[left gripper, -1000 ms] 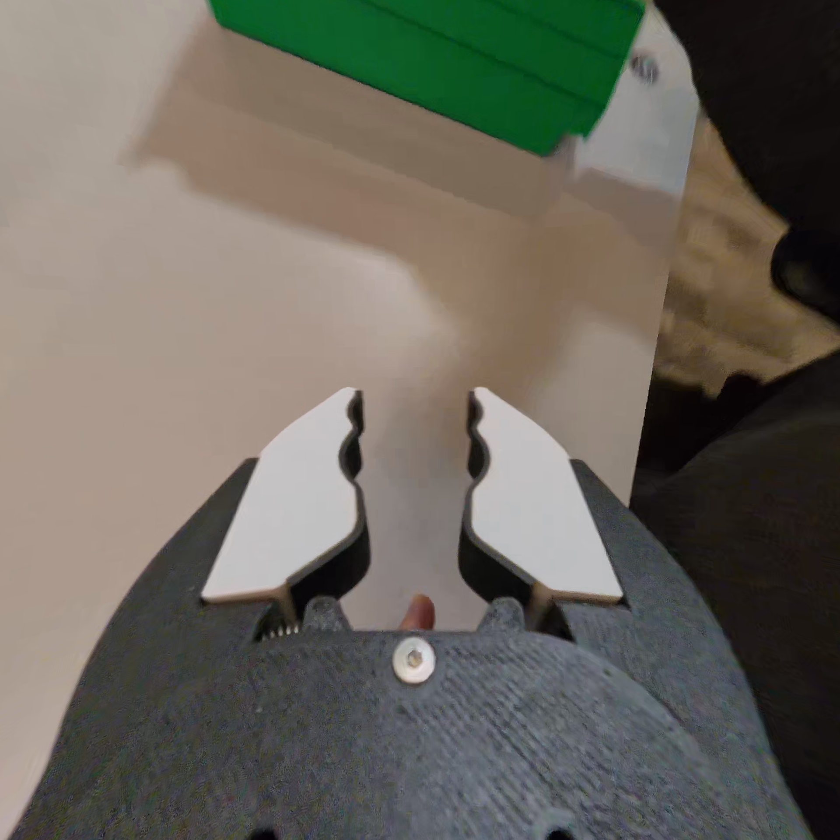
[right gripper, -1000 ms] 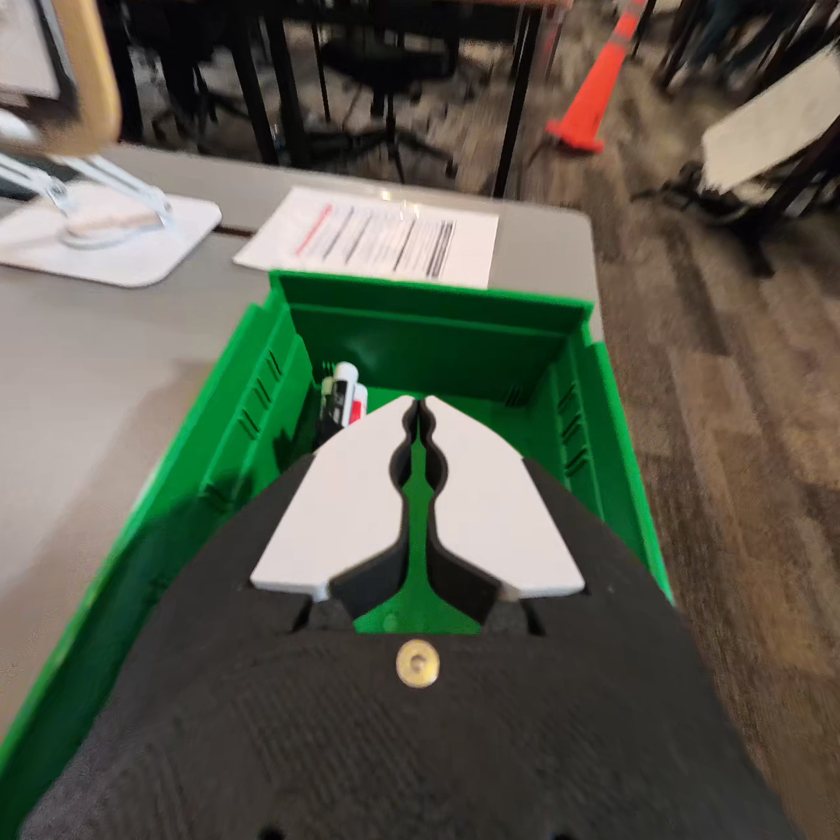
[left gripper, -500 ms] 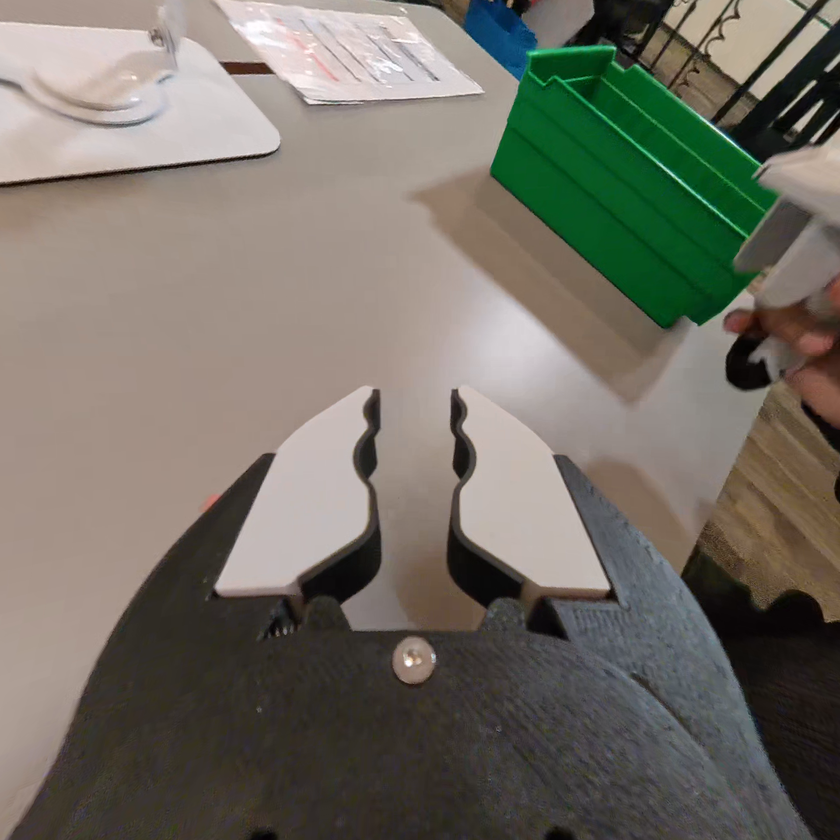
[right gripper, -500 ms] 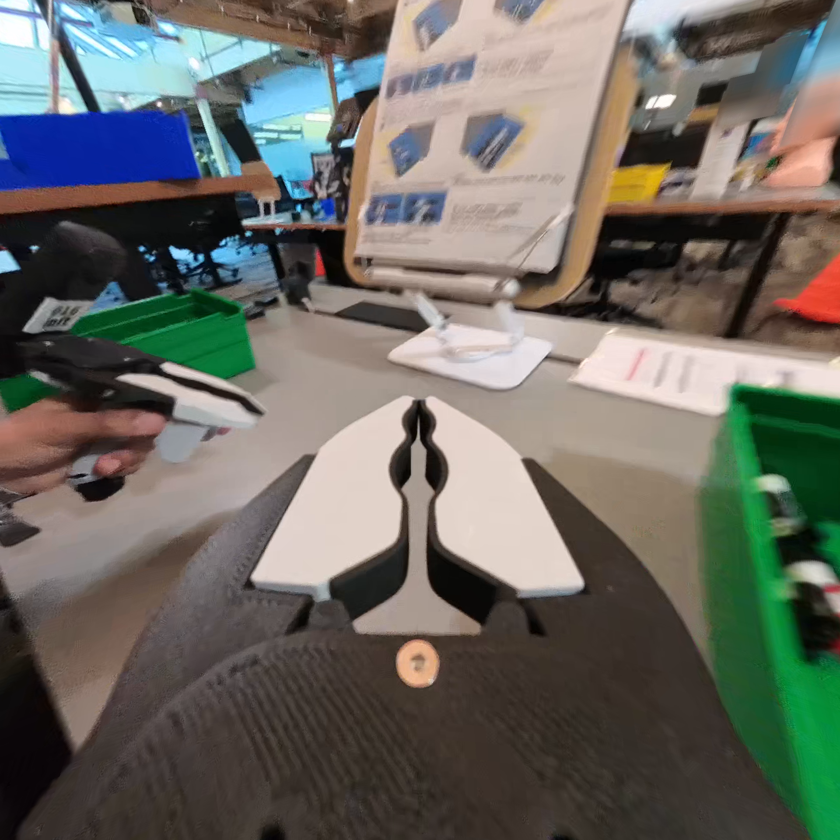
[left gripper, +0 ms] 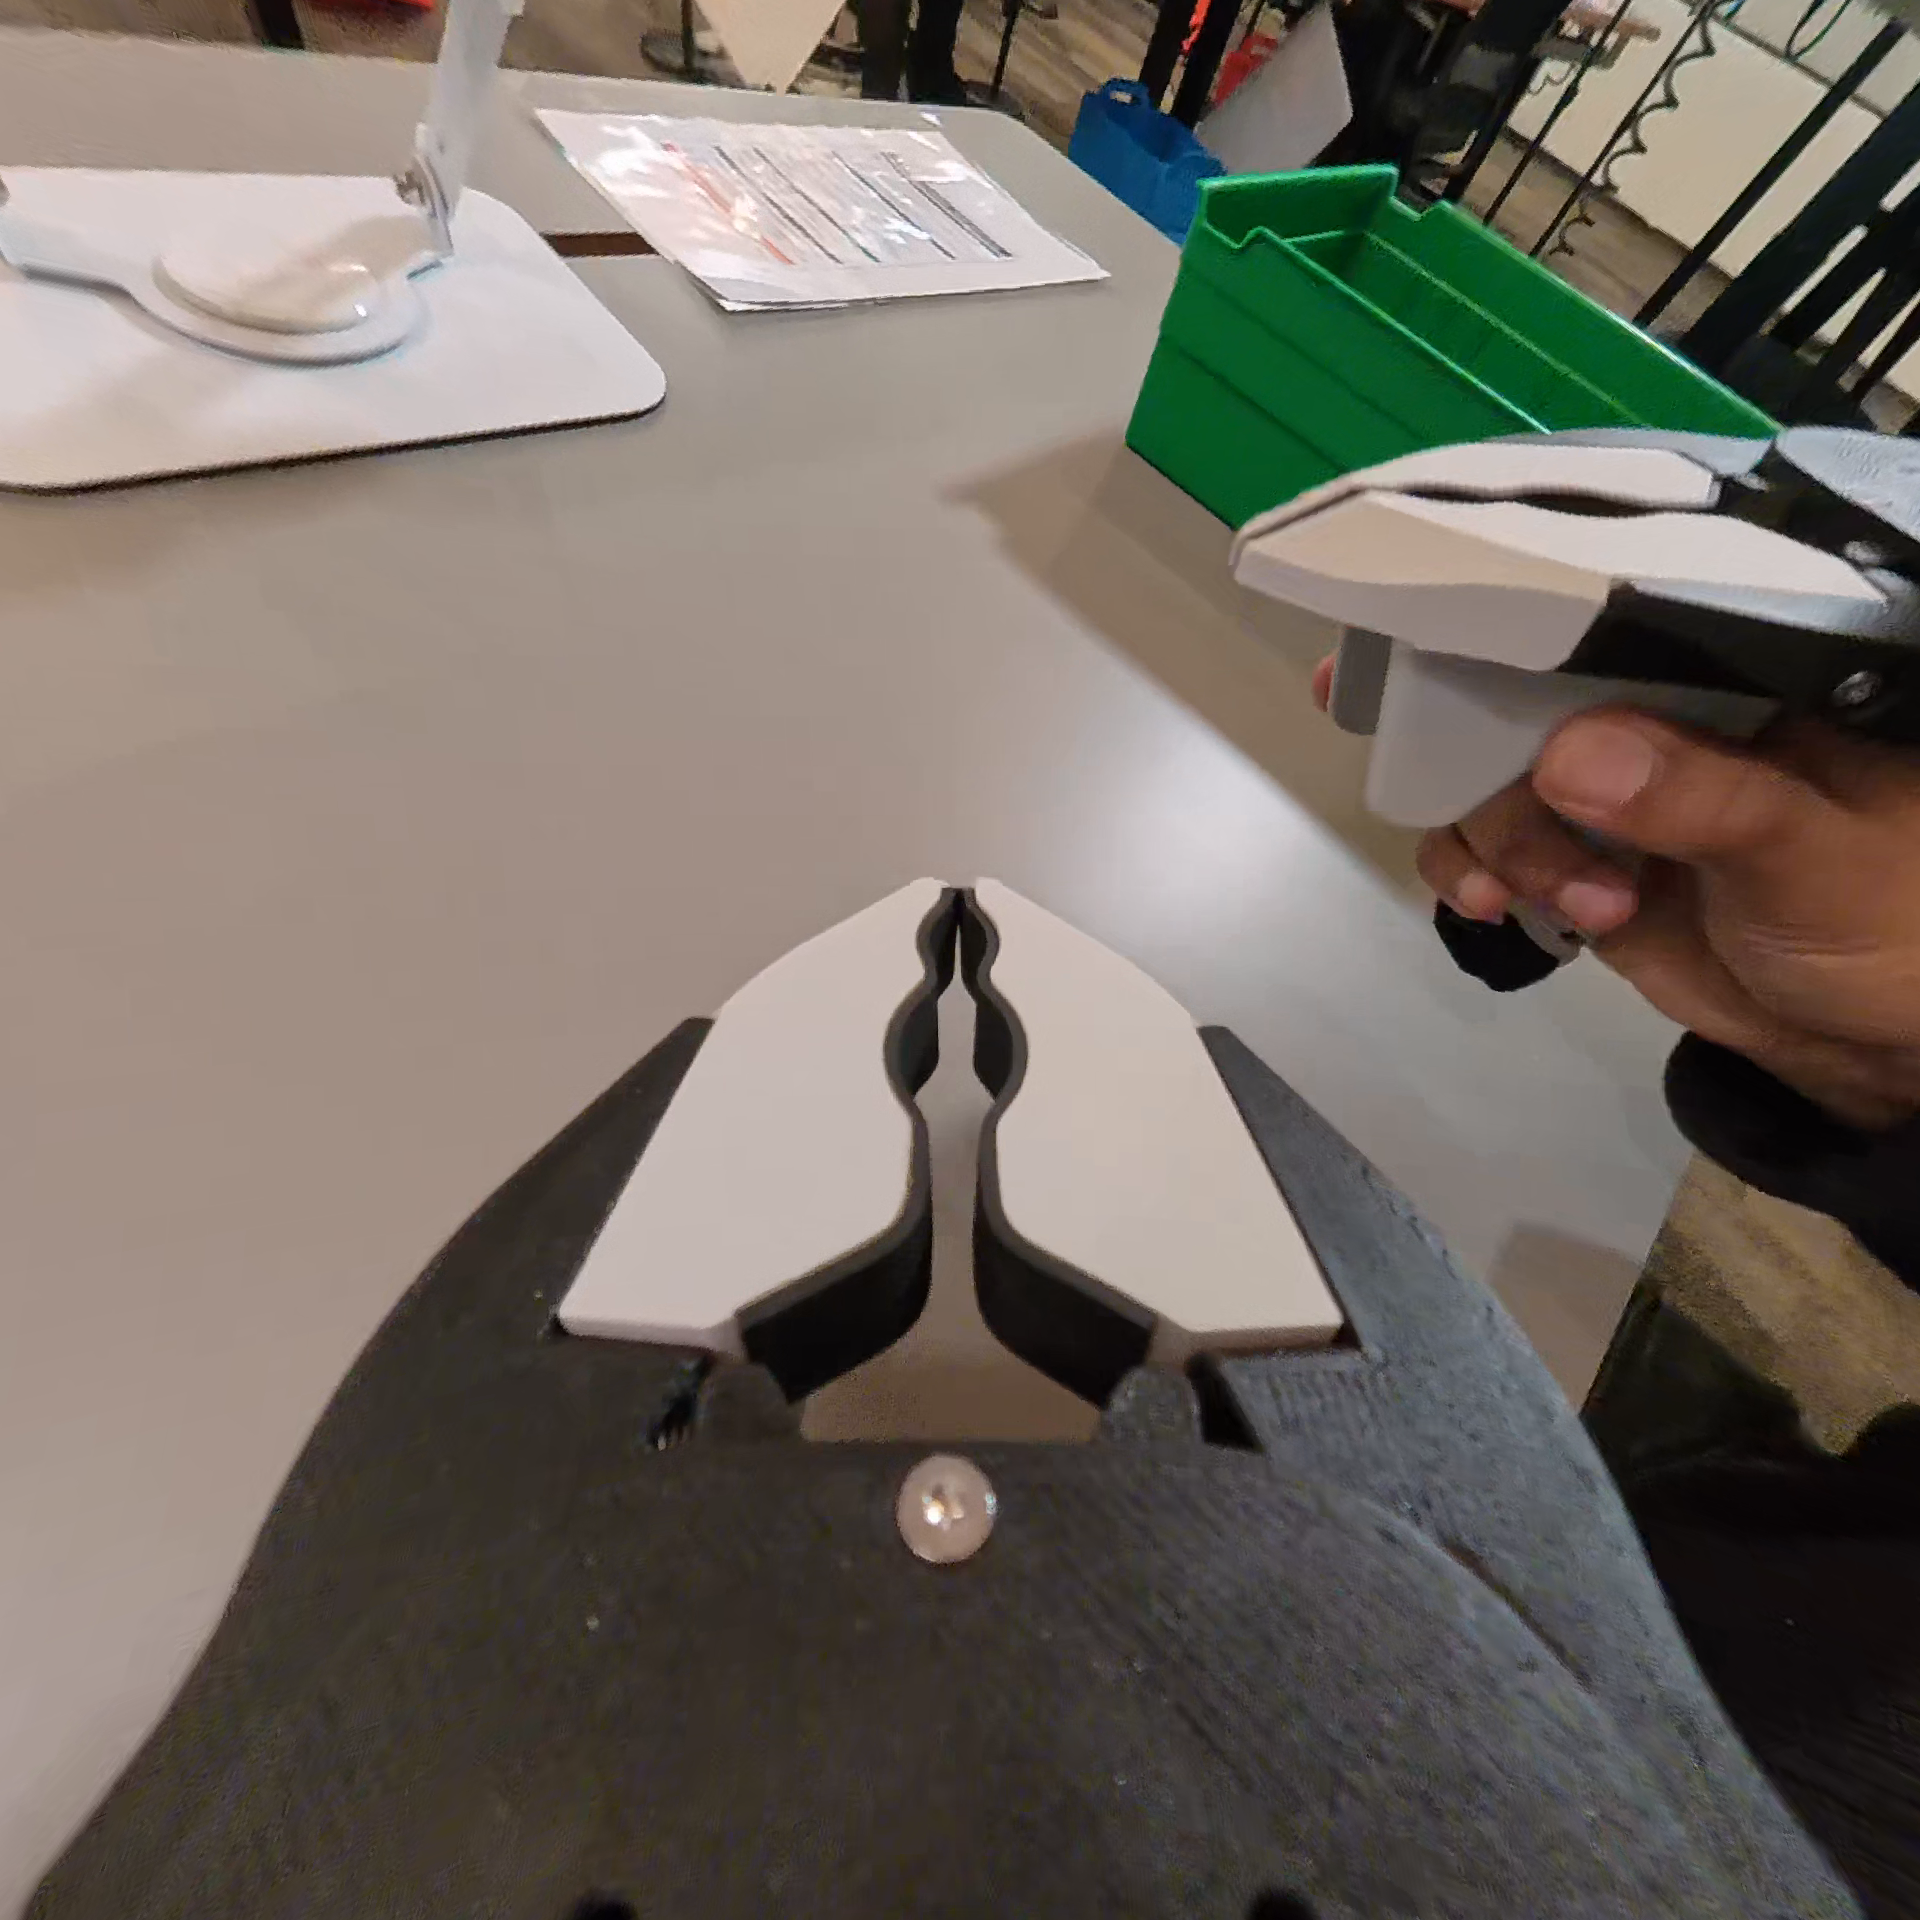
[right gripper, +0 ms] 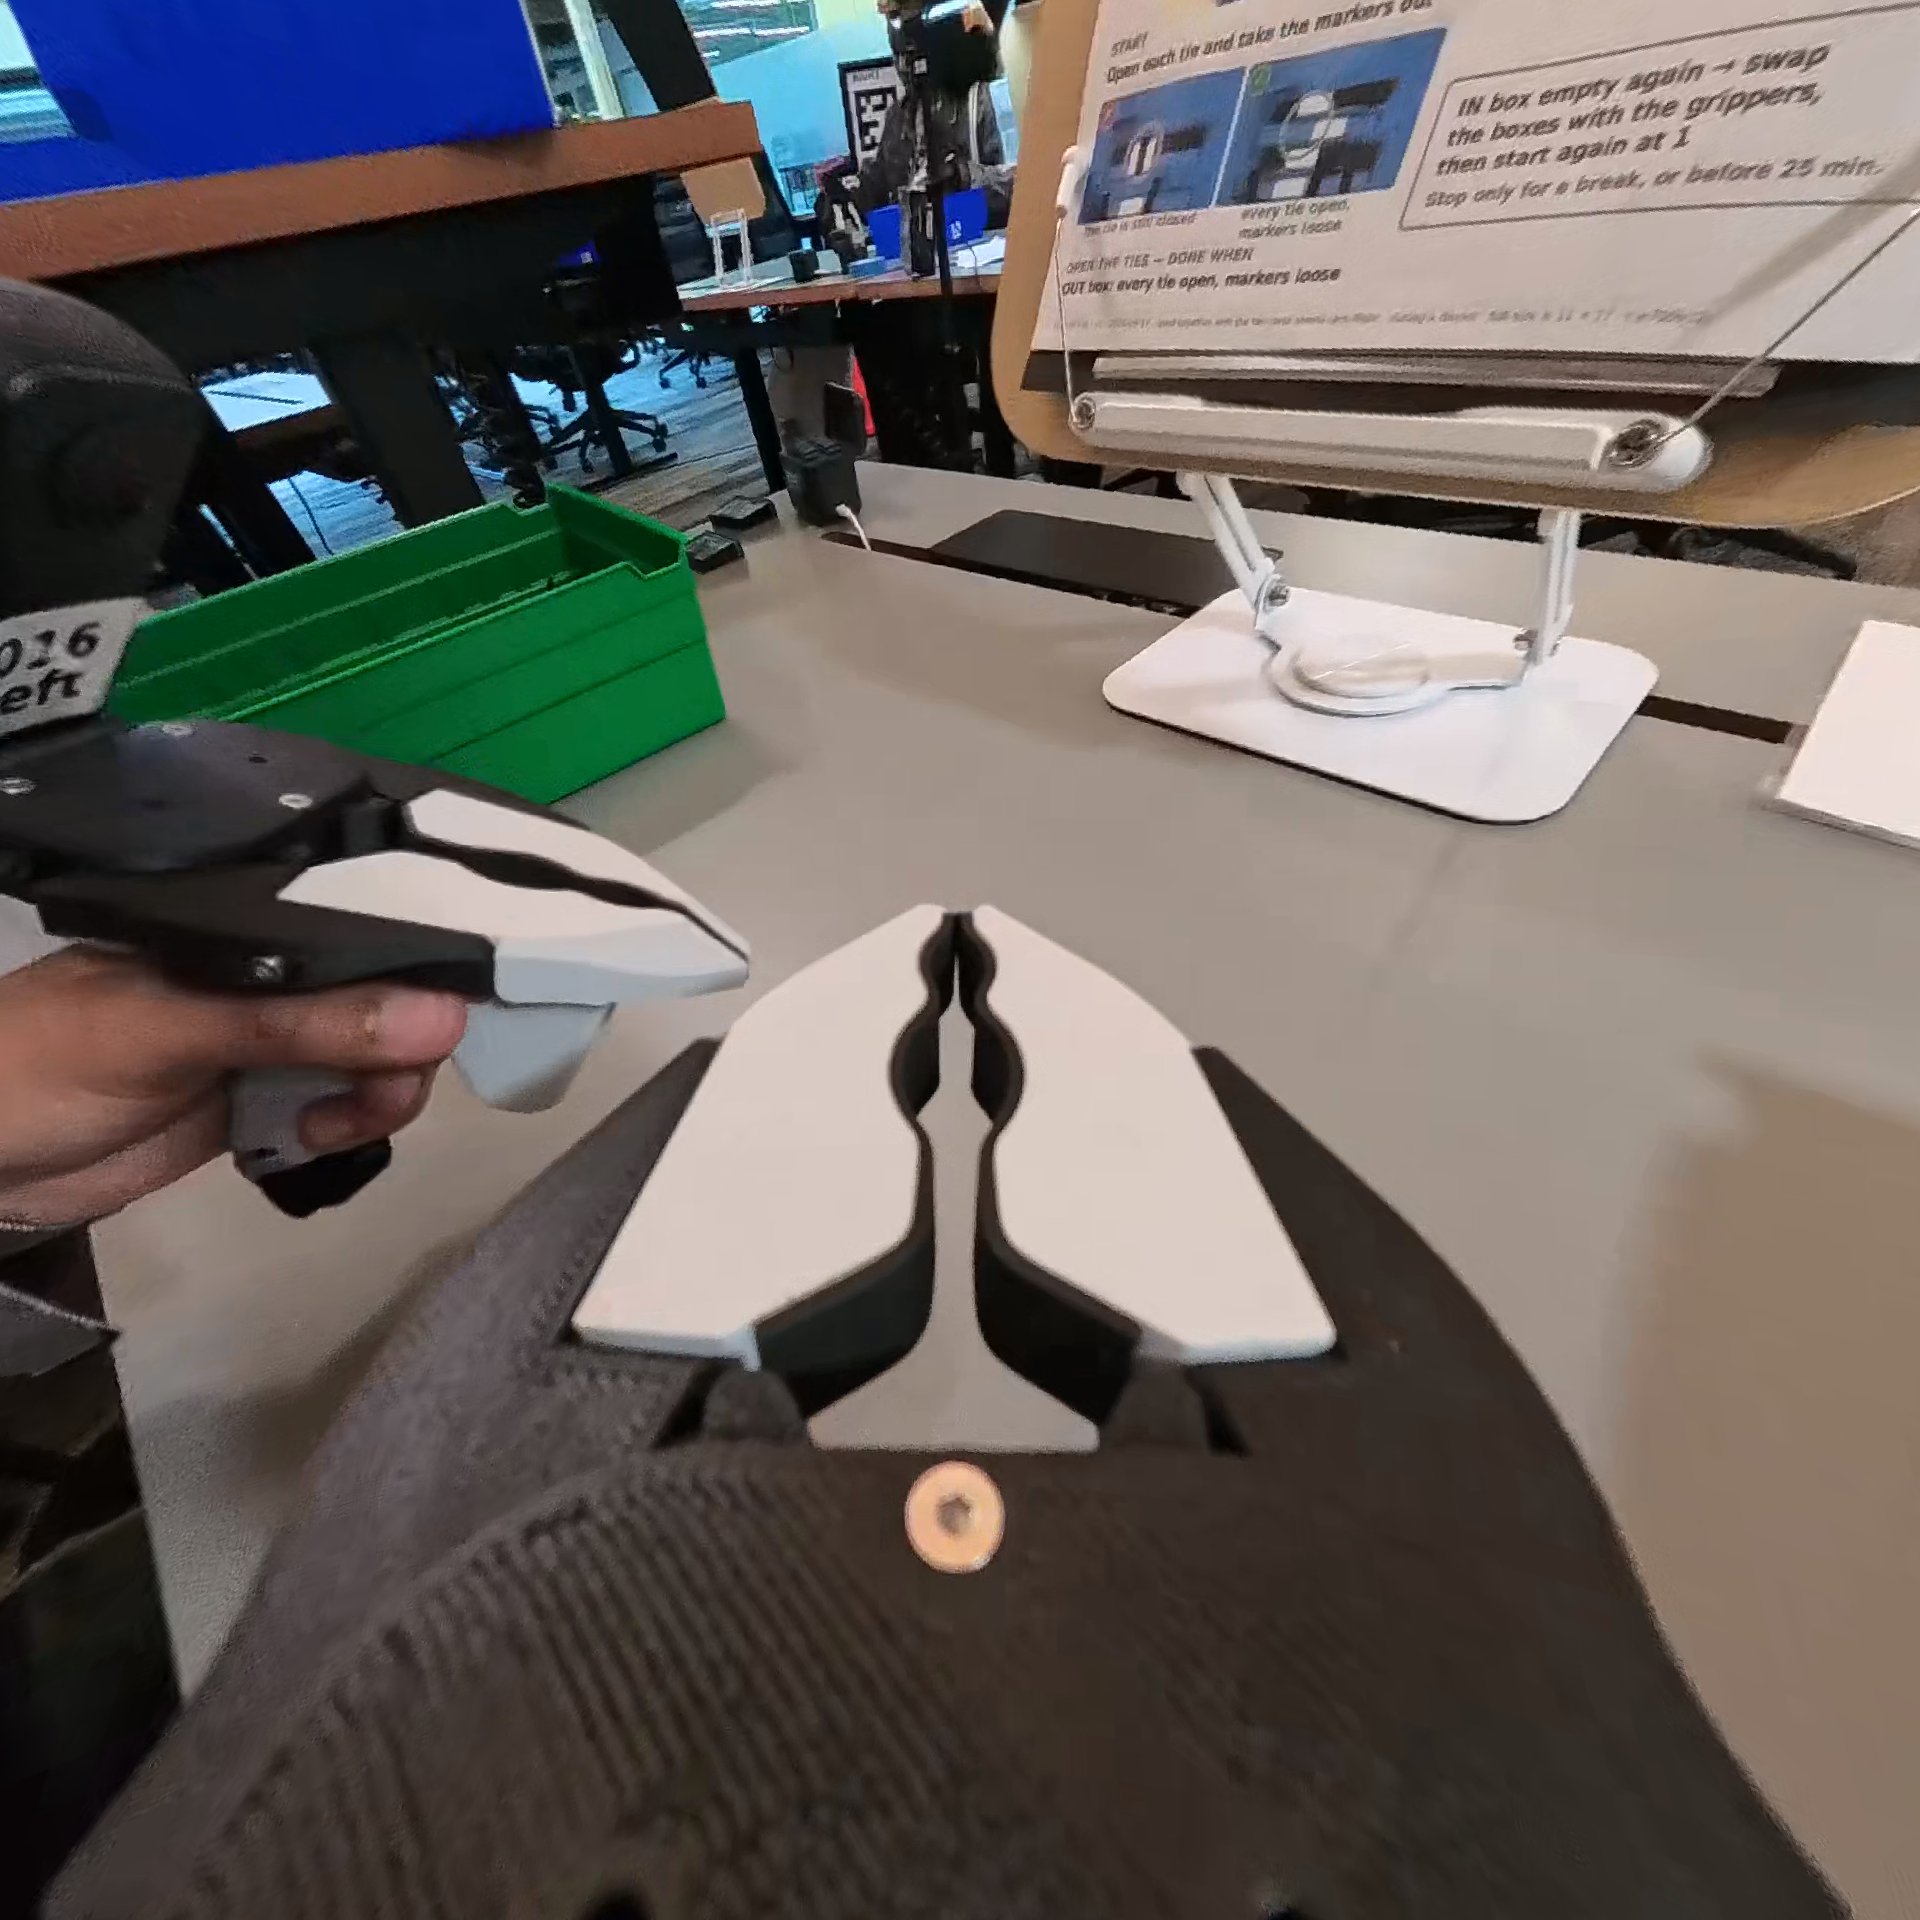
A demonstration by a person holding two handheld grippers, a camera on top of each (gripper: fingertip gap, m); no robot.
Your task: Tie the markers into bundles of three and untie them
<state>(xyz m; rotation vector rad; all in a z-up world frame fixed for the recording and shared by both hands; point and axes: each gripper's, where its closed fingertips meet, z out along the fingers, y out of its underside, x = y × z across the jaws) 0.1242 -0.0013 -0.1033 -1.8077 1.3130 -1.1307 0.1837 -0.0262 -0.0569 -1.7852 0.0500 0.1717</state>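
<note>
1. While both tools hover over the grey table (left gripper: 520, 727), neither has hold of anything: the left gripper (left gripper: 962, 902) has its fingertips closed together on empty air, and so does the right gripper (right gripper: 962, 925).
2. No markers show in either view now, so I cannot say where they lie; by my judgement they sit inside one of the two green bins, whose insides are hidden from here.
3. One green bin (left gripper: 1403, 343) stands near the table's right edge, behind the right gripper; its visible inner wall is bare.
4. Another green bin (right gripper: 436, 665) stands on the left, behind the left gripper, and its contents are too dark to make out.
5. Markers are probably light, stiff and smooth, so they may roll or slip; gripping across the mid-barrel looks safest.
6. A document stand (right gripper: 1382, 707) and a laminated sheet (left gripper: 821, 208) lie farther back.
</note>
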